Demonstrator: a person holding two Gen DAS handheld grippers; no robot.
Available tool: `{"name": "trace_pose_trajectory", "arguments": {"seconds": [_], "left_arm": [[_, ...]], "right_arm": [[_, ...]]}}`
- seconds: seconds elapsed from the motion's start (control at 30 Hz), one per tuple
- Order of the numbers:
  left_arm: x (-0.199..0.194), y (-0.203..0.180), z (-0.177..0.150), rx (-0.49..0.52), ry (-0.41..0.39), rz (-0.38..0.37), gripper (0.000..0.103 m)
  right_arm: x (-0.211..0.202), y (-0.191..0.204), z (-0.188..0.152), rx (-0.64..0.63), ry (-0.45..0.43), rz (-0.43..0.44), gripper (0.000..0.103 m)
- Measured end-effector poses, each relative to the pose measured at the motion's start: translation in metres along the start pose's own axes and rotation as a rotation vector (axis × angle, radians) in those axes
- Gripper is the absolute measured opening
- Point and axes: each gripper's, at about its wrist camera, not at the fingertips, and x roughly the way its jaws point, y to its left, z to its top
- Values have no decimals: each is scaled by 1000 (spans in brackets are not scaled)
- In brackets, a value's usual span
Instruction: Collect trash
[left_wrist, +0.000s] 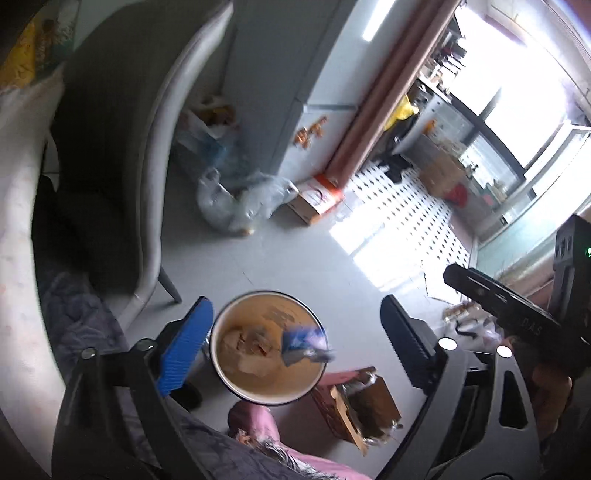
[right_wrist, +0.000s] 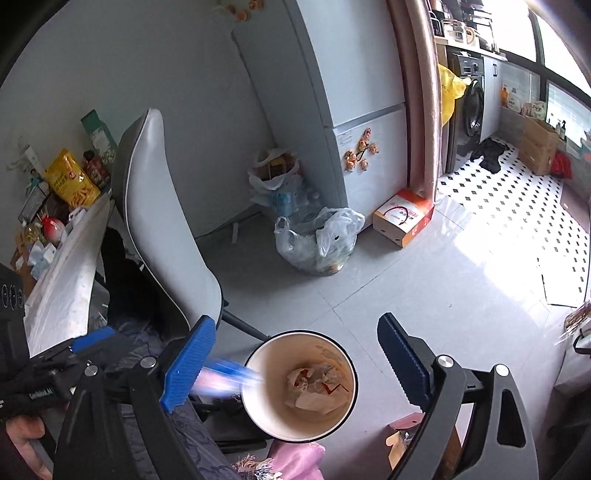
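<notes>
A round bin (left_wrist: 251, 314) with a white rim and tan inside stands on the floor right below both grippers. Crumpled paper trash (left_wrist: 243, 347) lies at its bottom. My left gripper (left_wrist: 295, 347) hangs open above it, and a blurred blue wrapper (left_wrist: 304, 343) sits loose over the bin's right side, clear of both pads. In the right wrist view the bin (right_wrist: 273, 354) holds the same paper trash (right_wrist: 314, 387). My right gripper (right_wrist: 297, 360) is open too, with a blurred blue-and-pink wrapper (right_wrist: 225, 380) in the air at the bin's left rim, touching neither pad.
A grey chair (right_wrist: 166, 221) stands just left of the bin, beside a cluttered table (right_wrist: 66, 266). Plastic bags (right_wrist: 317, 240) and an orange-and-white carton (right_wrist: 402, 218) sit by the fridge (right_wrist: 332, 110). A small brown box (left_wrist: 354, 402) and pink cloth (left_wrist: 255, 421) lie beside the bin.
</notes>
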Motion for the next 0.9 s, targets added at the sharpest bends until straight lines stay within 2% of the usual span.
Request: {"name": "trace_pose_trajectory", "arguments": {"seconds": [0.1, 0.33, 0.4, 0.67, 0.9], "left_arm": [[-12, 11, 4, -15, -9, 18, 94], [-68, 34, 11, -56, -127, 79, 97], [-83, 38, 12, -60, -155, 95, 97], [-146, 54, 12, -84, -273, 154, 97], [-193, 66, -2, -122, -365, 227, 97]], "right_arm": [[-1, 3, -2, -3, 1, 14, 87], [-10, 27, -2, -34, -16, 56, 92], [-16, 35, -1, -46, -32, 64, 96], [-45, 75, 4, -87, -102, 78, 95], [-67, 117, 2, -127, -160, 102, 95]]}}
